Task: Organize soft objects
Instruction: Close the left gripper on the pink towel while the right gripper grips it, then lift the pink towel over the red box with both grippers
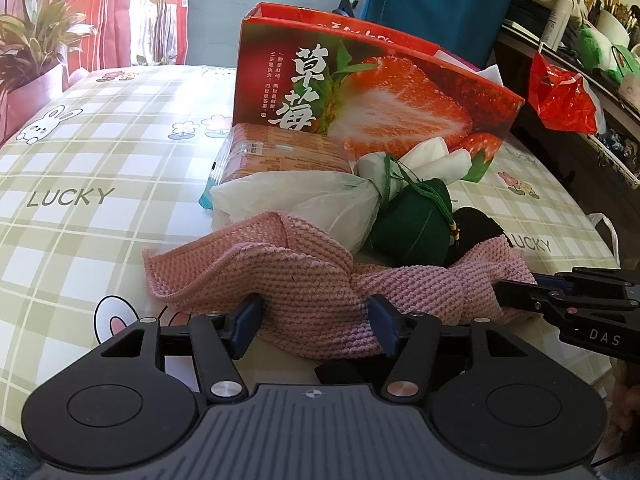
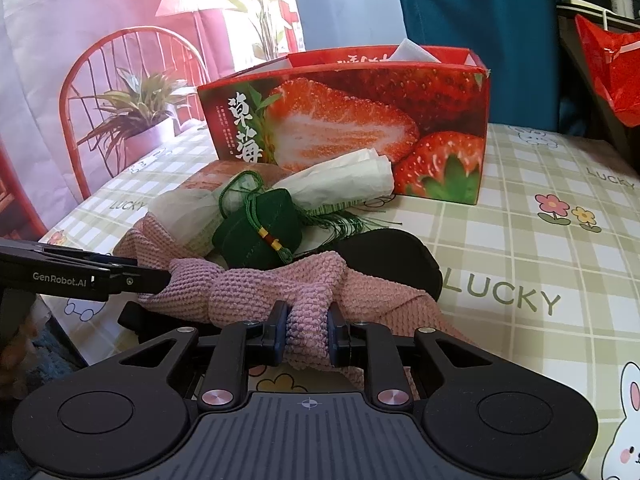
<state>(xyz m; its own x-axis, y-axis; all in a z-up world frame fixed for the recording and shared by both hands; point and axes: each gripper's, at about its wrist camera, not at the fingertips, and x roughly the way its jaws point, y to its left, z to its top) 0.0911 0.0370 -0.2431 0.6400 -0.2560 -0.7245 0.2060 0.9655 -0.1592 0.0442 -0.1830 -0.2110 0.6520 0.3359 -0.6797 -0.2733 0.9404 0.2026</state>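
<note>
Left wrist view: beyond the left gripper stands an open strawberry box, its contents mostly hidden. The jaws are spread around the pink knitted cloth, pads beside it.

Right wrist view: white paper pokes from the box. The right gripper pinches the cloth's bunched fold.

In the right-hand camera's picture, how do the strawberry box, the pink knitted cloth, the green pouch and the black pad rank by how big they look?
Largest to smallest as they look:
1. strawberry box
2. pink knitted cloth, though it lies nearer the camera, which flatters it
3. black pad and green pouch: similar, and the pad is partly hidden, so I won't rank them.
</note>
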